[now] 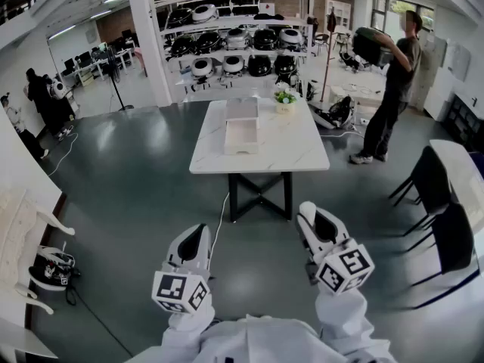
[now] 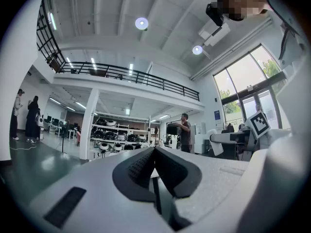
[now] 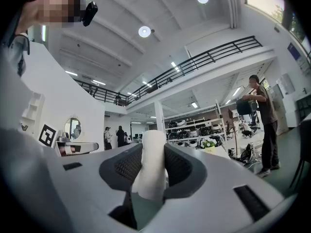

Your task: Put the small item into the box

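A white lidded box stands open in the middle of the white marble table, a few steps ahead of me. Both grippers are held low near my body, well short of the table. My right gripper is shut on a small white cylindrical item, which stands upright between the dark pads. My left gripper has its jaws together with nothing between them. The item does not show clearly in the head view.
A small flower pot sits at the table's far edge. To the right are black chairs beside another table. A person carries a dark thing at the back right. Shelves line the back; a white chair stands at the left.
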`<state>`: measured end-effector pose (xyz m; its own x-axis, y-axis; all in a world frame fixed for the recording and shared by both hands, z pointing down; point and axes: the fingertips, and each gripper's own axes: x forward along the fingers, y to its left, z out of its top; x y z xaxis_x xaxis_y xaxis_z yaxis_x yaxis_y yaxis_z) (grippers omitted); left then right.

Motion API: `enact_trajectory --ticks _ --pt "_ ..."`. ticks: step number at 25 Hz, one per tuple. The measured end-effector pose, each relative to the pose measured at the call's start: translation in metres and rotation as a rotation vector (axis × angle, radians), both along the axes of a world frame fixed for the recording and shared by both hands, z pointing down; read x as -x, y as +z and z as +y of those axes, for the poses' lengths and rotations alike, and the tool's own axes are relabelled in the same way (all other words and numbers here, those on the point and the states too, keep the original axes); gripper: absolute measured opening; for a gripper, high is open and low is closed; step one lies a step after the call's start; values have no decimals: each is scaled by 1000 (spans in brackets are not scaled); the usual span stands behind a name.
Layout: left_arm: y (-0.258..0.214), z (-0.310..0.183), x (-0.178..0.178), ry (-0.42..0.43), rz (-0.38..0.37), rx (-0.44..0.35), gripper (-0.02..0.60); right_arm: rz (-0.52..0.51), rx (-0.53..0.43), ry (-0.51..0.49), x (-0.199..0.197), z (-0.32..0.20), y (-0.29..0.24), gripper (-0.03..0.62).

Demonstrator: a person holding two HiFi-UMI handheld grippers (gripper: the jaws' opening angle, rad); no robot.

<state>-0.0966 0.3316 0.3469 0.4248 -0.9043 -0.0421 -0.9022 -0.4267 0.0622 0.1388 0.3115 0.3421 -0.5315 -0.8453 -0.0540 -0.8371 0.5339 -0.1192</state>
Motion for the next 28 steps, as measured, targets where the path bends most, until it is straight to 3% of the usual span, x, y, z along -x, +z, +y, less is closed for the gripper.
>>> enact_trajectory --ticks 11,28 --pt "4 -2 -4 -17 16 4 -2 -3 3 6 -13 -4 4 120" --pt "18 -8 -17 -86 22 38 -2 -54 23 -64 -26 -31 13 120"
